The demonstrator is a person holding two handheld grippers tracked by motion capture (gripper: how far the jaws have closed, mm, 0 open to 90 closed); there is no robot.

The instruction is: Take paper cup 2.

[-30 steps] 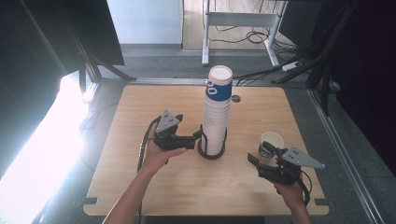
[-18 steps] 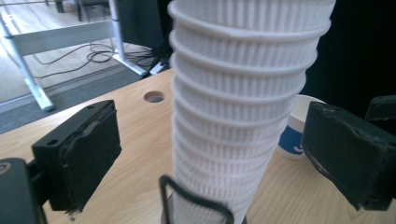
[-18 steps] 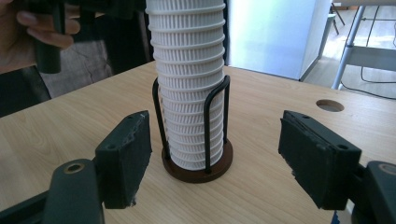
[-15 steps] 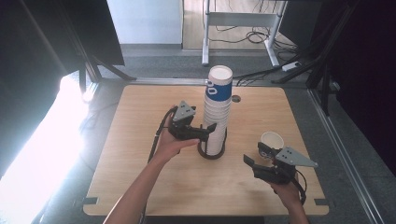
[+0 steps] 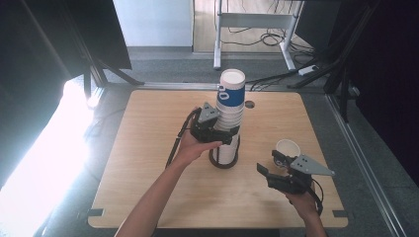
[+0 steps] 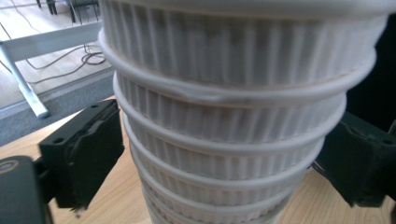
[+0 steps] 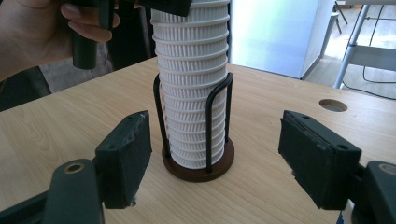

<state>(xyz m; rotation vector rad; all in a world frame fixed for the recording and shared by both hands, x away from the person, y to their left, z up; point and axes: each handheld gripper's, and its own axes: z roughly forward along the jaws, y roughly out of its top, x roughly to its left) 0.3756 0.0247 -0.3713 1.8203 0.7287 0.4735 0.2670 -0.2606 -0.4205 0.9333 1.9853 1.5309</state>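
Wire holder (image 7: 215, 107) around cup stack (image 7: 192, 70); topmost blue cup (image 5: 231, 94) from above.

Cup stack (image 5: 230, 116) in wire holder (image 5: 225, 158) blocks table (image 5: 148, 148) centre; single cup (image 5: 287, 147) near right edge; left half bare.

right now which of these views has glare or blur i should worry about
High view: daylight from the left washes out the floor beside the table; the stack of cups stays readable. Left gripper view: the stack sits very close and looks soft, especially the lower rims. Right gripper view: the stack and wire holder are sharp, while the bright panel behind is overexposed.
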